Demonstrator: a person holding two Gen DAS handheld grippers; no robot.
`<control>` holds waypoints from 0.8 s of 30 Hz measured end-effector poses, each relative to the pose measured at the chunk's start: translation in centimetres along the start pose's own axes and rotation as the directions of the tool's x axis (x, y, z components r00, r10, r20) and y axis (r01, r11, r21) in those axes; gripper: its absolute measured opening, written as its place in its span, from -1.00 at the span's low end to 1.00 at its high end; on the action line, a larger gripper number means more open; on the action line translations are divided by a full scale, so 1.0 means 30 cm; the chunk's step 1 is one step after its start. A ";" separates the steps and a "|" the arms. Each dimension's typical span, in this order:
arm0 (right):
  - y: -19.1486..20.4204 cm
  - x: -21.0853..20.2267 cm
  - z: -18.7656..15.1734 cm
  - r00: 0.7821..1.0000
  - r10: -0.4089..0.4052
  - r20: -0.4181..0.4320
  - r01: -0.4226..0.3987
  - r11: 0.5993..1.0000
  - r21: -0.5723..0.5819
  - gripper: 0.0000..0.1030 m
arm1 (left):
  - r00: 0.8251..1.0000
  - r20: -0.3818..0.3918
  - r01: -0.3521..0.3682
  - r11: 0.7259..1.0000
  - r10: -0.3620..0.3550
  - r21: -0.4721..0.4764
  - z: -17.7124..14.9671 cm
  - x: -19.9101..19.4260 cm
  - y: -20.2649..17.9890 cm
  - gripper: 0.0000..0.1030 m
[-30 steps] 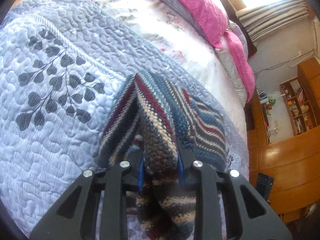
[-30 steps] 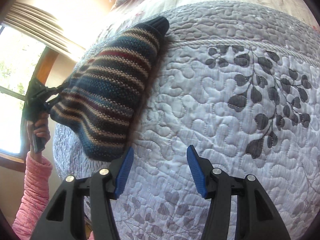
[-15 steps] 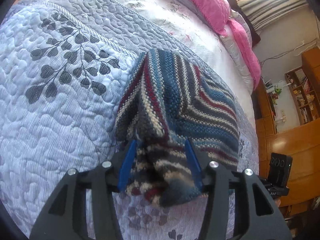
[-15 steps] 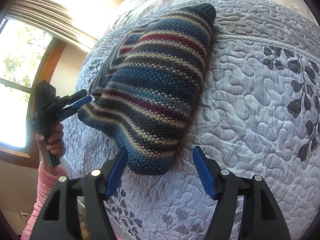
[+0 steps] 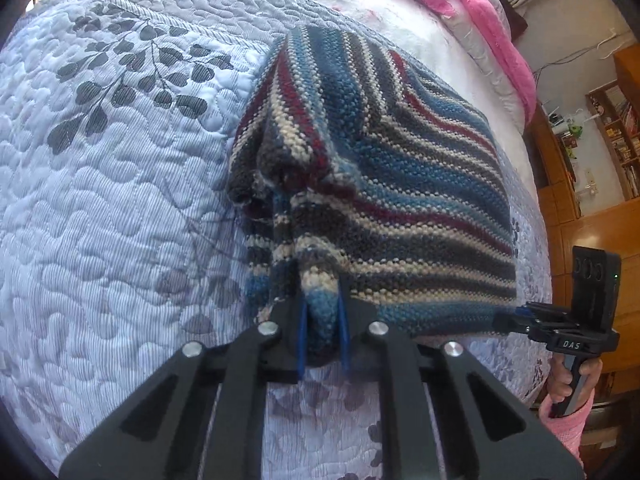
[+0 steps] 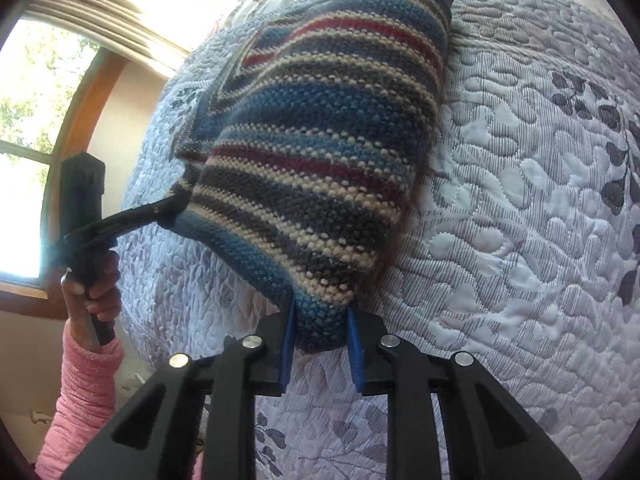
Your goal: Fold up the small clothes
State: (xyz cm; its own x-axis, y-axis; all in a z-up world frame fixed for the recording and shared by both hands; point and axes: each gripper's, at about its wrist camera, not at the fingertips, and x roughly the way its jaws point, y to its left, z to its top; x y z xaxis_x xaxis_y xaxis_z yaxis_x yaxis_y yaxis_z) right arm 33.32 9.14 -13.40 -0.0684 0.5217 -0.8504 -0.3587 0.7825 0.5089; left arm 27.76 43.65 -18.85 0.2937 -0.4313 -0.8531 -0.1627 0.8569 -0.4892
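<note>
i have the striped knit sweater (image 5: 392,184) lying on the quilted bedspread (image 5: 112,200), on the side of its grey leaf print (image 5: 132,80) that runs toward the pink pillows (image 5: 492,28). my left gripper (image 5: 322,326) is pressed in on a bunched corner of the sweater's near edge, the blue pads (image 5: 302,332) squeezing a thick fold of knit. my right gripper (image 6: 322,344) is pinching the other near corner the same way, the wool bulging between its pads. in the left view i can see the right gripper (image 5: 516,316) biting the hem from the far side of the sweater, away from the leaf print, with my hand (image 5: 568,380) around its handle.

as i read it, the step is to carry this near edge up and over, away from me, to make a fold. to do it well i'd lift both corners together and keep them level, so the edge stays straight rather than sagging in the middle. the knit is heavy and stretchy, so i'd keep a little tension between the two grips without pulling it out of shape. the left corner looks crumpled, several layers caught at once, and that could leave a lump in the fold; i'd shake it loose or lay it flat before letting go. i'd set the edge down square against the part resting on the bedspread.
</note>
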 end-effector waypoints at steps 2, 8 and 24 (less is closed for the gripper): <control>-0.020 0.030 -0.008 1.000 -0.013 -0.027 0.013 1.000 0.009 -0.58 | 1.000 -0.013 -0.009 1.000 0.009 -0.003 -0.015 0.029 0.022 -0.81; -0.068 0.112 -0.022 0.998 -0.032 -0.060 0.034 0.999 0.034 -0.57 | 1.000 -0.010 -0.029 0.999 0.030 0.021 -0.021 0.097 0.042 -0.80; -0.041 -0.104 0.188 0.992 -0.071 0.109 0.071 0.997 0.005 0.10 | 0.994 0.109 0.026 1.000 -0.026 0.003 0.265 -0.095 0.015 0.27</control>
State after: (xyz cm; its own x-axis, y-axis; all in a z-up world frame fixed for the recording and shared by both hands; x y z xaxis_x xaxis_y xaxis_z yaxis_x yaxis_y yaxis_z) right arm 39.23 8.48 -10.62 0.0589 0.4986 -0.8648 -0.3581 0.8192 0.4479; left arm 34.34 47.50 -15.20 0.3989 -0.4200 -0.8151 -0.1517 0.8464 -0.5104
